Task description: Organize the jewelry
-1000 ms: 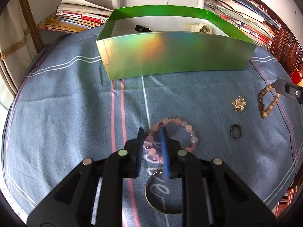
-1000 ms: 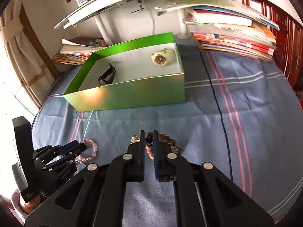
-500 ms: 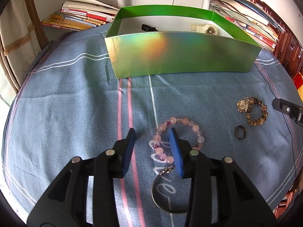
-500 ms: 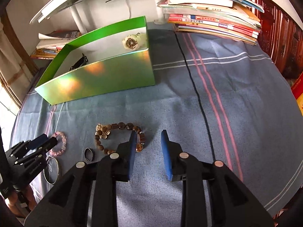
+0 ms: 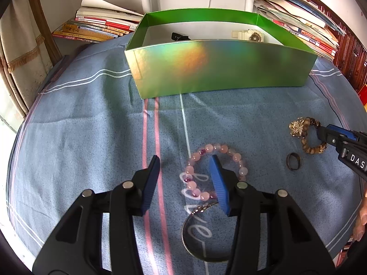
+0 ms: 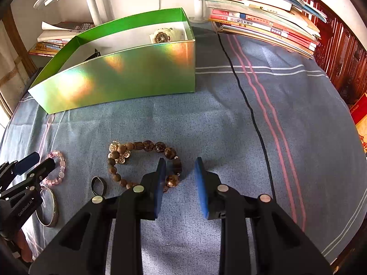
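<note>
Blue cloth (image 5: 91, 126): striped, covers the table, all loose jewelry lies on it.

Left wrist view
- left gripper (image 5: 187, 180): jaws apart, have just been opening; nothing clamped.
- pink bead bracelet (image 5: 207, 149): flat on cloth; near side of the loop sits between the pads, right pad planted inside the loop. No pad visibly pressing a bead.
- silver bangle (image 5: 190, 247): just behind the pink bead bracelet, partly under the right finger.
- dark ring (image 5: 293, 164): on cloth, right of the pink bracelet, apart from it.
- brown bead bracelet (image 5: 308, 146): far right, gold flower charm (image 5: 297, 127) on its upper left; the right gripper's tip reaches into its loop.
- green box (image 5: 220, 68): open top, beyond the jewelry; white watch (image 5: 251, 36) and a black item (image 5: 179, 37) inside.

Right wrist view
- right gripper (image 6: 180, 181): jaws parted, have just been opening; holds nothing.
- brown bead bracelet (image 6: 142, 146): on cloth; right end of the loop lies between the pads against the left pad, rest spreads left of the gripper.
- gold flower charm (image 6: 119, 153): at the loop's far-left end.
- dark ring (image 6: 99, 185): left of the gripper, just beside the brown beads.
- pink bead bracelet (image 6: 58, 169), silver bangle (image 6: 49, 208): far left, at the left gripper (image 6: 34, 163).
- green box (image 6: 119, 78): well beyond, white watch (image 6: 161, 37) in its right end.
- book stacks (image 6: 263, 20): behind, at the wall.
</note>
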Motion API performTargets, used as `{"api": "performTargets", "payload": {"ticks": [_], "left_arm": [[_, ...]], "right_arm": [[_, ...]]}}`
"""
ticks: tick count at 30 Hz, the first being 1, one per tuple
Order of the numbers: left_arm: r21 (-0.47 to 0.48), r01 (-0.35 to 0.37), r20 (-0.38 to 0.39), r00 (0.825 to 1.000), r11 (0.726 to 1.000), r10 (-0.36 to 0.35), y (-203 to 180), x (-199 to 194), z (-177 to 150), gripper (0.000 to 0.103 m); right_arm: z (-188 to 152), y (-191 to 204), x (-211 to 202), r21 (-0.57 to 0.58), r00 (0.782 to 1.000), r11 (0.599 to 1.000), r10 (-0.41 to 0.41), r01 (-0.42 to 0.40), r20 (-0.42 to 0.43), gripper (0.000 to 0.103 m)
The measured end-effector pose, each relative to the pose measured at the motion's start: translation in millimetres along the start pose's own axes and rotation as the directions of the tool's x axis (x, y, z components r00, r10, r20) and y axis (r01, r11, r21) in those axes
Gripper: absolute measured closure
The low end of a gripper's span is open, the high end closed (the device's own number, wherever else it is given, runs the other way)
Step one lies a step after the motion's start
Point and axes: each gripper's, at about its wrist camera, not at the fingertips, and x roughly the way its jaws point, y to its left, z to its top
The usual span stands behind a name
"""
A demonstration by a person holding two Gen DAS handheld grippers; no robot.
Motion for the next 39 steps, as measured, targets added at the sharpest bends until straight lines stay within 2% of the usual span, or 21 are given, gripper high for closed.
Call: {"api": "performTargets", "payload": {"ticks": [4,7,11,16,28,35,39], "left_arm": [[-0.005,0.001,-0.004,1.0,1.0,-0.001,-1,0,0,0.058],[-0.024,0.003,-0.005,1.0,1.0,-0.003,-1,-1,-1,0.058],[-0.041,-0.017,0.014,1.0,0.999,0.018,1,-2,-6,0.047],[-0.048,-0.004,0.02,1.0,0.999,0.005,5,-2,-9,0.045],[-0.034,-0.024,0.032,0.999,0.999,0.025,0,-3,-11,0.045],[-0.023,-0.017,0.036,0.999,1.0,0.017,-5,-3,-9,0.053],[-0.028,0.022,0.036,0.999,0.999,-0.021,-4,-3,-9,0.065]], "right_arm": [[1,1,-1,-0.001,1.0,1.0,0.0,0.0,0.001,0.076],[-1,2,-2,-0.003,1.0,1.0,0.011,-0.011,0.0,0.071],[0,6,-4,-0.009,1.0,1.0,0.006,-0.006,0.008,0.064],[1,10,-1,-0.006,1.0,1.0,-0.002,0.002,0.002,0.064],[-1,19,3,-0.047,1.0,0.998,-0.03,0.03,0.007,0.063],[-1,20,2,-0.05,0.999,0.998,-0.031,0.032,0.015,0.063],[-2,20,1,-0.05,0.999,0.998,-0.031,0.032,0.019,0.064]]}}
